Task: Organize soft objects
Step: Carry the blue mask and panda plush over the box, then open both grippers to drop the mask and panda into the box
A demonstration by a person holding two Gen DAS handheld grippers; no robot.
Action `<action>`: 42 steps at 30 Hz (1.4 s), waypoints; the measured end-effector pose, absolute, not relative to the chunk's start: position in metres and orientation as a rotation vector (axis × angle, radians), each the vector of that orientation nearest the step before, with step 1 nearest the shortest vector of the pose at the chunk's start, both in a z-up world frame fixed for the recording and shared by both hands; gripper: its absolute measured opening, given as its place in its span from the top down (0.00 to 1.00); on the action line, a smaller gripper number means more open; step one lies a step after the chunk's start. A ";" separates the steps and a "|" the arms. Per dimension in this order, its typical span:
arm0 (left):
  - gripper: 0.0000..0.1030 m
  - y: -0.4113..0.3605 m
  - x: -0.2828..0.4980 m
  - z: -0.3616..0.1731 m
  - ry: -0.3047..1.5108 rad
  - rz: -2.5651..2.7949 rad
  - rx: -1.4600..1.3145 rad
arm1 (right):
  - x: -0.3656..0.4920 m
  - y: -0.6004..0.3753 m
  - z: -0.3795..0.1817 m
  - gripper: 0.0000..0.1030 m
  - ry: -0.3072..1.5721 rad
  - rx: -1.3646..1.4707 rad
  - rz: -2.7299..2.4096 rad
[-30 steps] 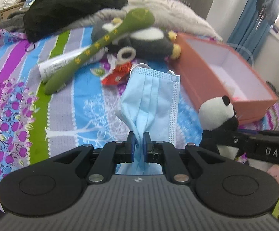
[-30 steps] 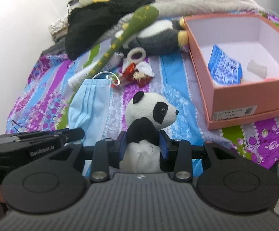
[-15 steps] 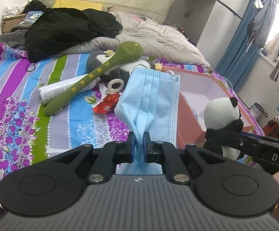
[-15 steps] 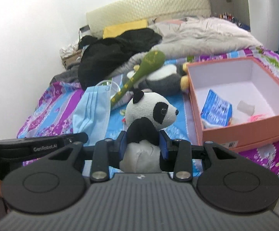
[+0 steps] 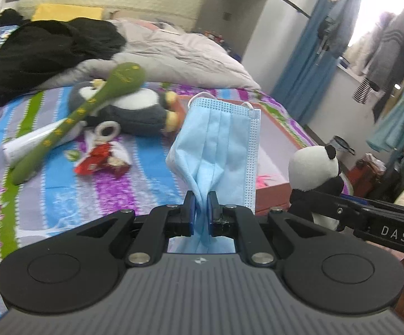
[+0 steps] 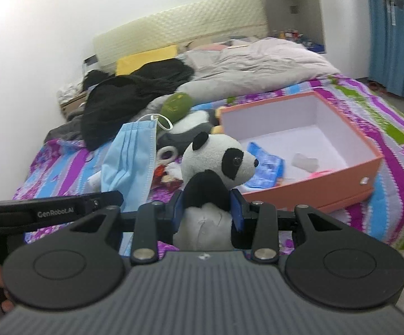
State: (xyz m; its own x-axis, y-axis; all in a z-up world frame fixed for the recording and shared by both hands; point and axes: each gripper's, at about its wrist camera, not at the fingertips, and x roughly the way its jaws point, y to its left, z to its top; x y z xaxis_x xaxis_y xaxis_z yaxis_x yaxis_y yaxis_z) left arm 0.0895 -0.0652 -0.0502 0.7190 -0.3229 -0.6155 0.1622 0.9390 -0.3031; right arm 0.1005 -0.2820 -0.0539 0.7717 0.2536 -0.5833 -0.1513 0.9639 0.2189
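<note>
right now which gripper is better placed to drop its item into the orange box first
Right. The right gripper, shut on the black-and-white plush panda, sits nearer the open orange cardboard box. The left gripper, with the blue face mask, is farther left.

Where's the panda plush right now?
Clamped in the right gripper, the panda plush is held up just left of the orange box; in the left wrist view it shows at right, beside the blue mask.

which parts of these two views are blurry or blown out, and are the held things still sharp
Left wrist view: the window at upper right is blown out, the green plush and bedding are motion-smeared, while the face mask in the left gripper stays crisp. Right wrist view: the wall at upper left glares white, the background is soft, and the panda in the right gripper is sharp.
</note>
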 end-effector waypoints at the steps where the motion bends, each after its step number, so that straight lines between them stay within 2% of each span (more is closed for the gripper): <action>1: 0.90 -0.071 0.093 -0.050 0.722 -0.287 -0.233 | 0.102 -0.285 -0.054 0.62 0.653 0.164 0.209; 19: 0.90 -0.143 0.225 -0.041 0.768 -0.419 -0.127 | 0.200 -0.347 -0.066 0.62 0.674 0.187 0.085; 28: 0.90 -0.184 0.308 -0.082 0.910 -0.432 -0.092 | 0.260 -0.383 -0.093 0.62 0.789 0.235 0.027; 34: 0.90 -0.200 0.368 -0.096 1.044 -0.463 -0.200 | 0.298 -0.397 -0.113 0.62 0.887 0.206 0.005; 42: 0.90 -0.243 0.408 -0.108 1.114 -0.446 -0.062 | 0.324 -0.419 -0.126 0.61 0.960 0.257 -0.009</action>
